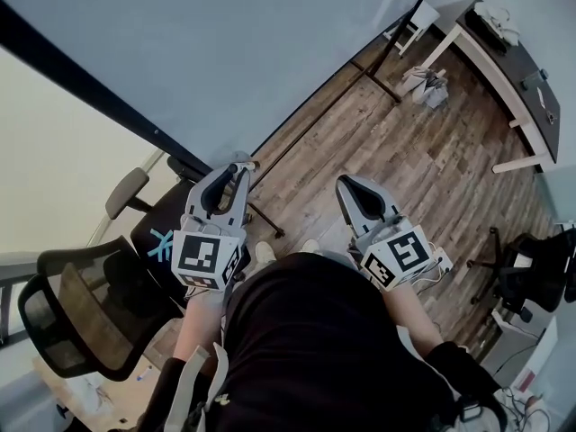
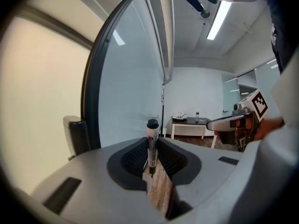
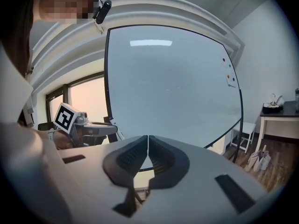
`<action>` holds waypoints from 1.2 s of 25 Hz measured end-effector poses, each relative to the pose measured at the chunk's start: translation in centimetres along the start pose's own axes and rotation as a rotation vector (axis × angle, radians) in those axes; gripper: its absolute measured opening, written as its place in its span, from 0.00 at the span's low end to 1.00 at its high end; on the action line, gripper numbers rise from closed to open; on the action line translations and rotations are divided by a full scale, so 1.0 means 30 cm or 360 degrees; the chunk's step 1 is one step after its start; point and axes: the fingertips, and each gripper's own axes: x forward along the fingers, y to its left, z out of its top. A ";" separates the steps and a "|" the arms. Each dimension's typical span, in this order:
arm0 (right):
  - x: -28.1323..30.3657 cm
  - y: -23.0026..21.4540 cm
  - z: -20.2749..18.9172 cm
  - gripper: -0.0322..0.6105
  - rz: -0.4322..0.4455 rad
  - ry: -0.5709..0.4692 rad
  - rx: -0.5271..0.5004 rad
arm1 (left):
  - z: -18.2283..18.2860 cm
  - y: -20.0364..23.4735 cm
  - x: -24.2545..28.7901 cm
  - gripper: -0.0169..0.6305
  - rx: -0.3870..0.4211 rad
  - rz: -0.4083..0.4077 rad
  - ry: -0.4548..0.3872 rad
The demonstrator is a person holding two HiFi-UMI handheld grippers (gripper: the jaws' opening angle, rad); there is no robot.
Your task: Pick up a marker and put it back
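Observation:
A white marker with a black cap [image 2: 151, 134] stands upright between the jaws of my left gripper [image 2: 154, 149], which is shut on its barrel. In the head view the left gripper [image 1: 236, 173] is raised close to the lower edge of the large whiteboard [image 1: 270, 43]. My right gripper [image 1: 347, 185] is held level beside it, a little to the right. In its own view the right gripper [image 3: 147, 141] has its jaws shut together with nothing between them, and it points at the whiteboard [image 3: 173, 83].
A black mesh office chair [image 1: 81, 318] stands at my left. The whiteboard's stand legs [image 1: 373, 75] run over the wooden floor. A dark desk [image 1: 517, 75], a white stool [image 1: 416, 21] and a bag [image 1: 427, 86] are far right; another black chair [image 1: 531, 273] is nearer.

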 end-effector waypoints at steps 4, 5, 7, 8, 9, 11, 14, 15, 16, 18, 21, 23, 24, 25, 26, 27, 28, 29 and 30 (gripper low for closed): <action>0.033 0.022 0.004 0.08 0.0044 0.0014 -0.0017 | -0.031 0.040 -0.020 0.14 -0.0013 0.0057 0.0024; 0.040 0.023 0.003 0.08 0.0052 0.0018 -0.0019 | -0.041 0.047 -0.021 0.14 -0.0015 0.0069 0.0033; 0.052 0.021 -0.002 0.08 0.0063 0.0028 -0.0018 | -0.064 0.061 -0.020 0.14 -0.0018 0.0090 0.0056; 0.057 0.021 -0.006 0.08 0.0067 0.0034 -0.0017 | -0.077 0.067 -0.020 0.14 -0.0019 0.0099 0.0069; 0.060 0.022 -0.009 0.08 0.0071 0.0040 -0.0017 | -0.090 0.073 -0.021 0.14 -0.0019 0.0108 0.0083; 0.064 0.027 -0.018 0.08 0.0076 0.0052 -0.0015 | -0.116 0.084 -0.023 0.14 -0.0023 0.0122 0.0109; 0.065 0.030 -0.035 0.08 0.0075 0.0074 -0.0016 | -0.159 0.097 -0.022 0.14 -0.0037 0.0143 0.0143; 0.063 0.030 -0.040 0.08 0.0072 0.0081 -0.0015 | -0.171 0.099 -0.022 0.14 -0.0041 0.0147 0.0154; 0.060 0.029 -0.044 0.08 0.0067 0.0088 -0.0015 | -0.183 0.099 -0.021 0.14 -0.0043 0.0151 0.0164; 0.054 0.025 -0.048 0.08 0.0058 0.0099 -0.0014 | -0.207 0.098 -0.017 0.14 -0.0042 0.0157 0.0187; 0.046 0.021 -0.054 0.08 0.0049 0.0108 -0.0011 | -0.246 0.099 -0.008 0.14 -0.0030 0.0174 0.0228; 0.041 0.023 -0.061 0.08 0.0041 0.0113 -0.0009 | -0.271 0.103 -0.006 0.14 -0.0025 0.0184 0.0253; 0.039 0.024 -0.064 0.08 0.0038 0.0118 -0.0007 | -0.282 0.105 -0.004 0.14 -0.0021 0.0189 0.0263; 0.036 0.024 -0.068 0.08 0.0034 0.0122 -0.0005 | -0.292 0.107 -0.002 0.14 -0.0018 0.0196 0.0276; 0.033 0.023 -0.070 0.08 0.0031 0.0127 -0.0003 | -0.303 0.108 0.000 0.14 -0.0016 0.0202 0.0292; 0.031 0.022 -0.073 0.08 0.0027 0.0130 -0.0001 | -0.314 0.110 0.002 0.14 -0.0014 0.0208 0.0308; 0.028 0.022 -0.075 0.08 0.0024 0.0132 0.0000 | -0.324 0.111 0.003 0.14 -0.0010 0.0211 0.0318; 0.026 0.023 -0.078 0.08 0.0019 0.0134 0.0001 | -0.333 0.112 0.004 0.14 -0.0006 0.0211 0.0325; 0.024 0.024 -0.080 0.08 0.0015 0.0135 0.0001 | -0.340 0.112 0.005 0.14 -0.0003 0.0209 0.0329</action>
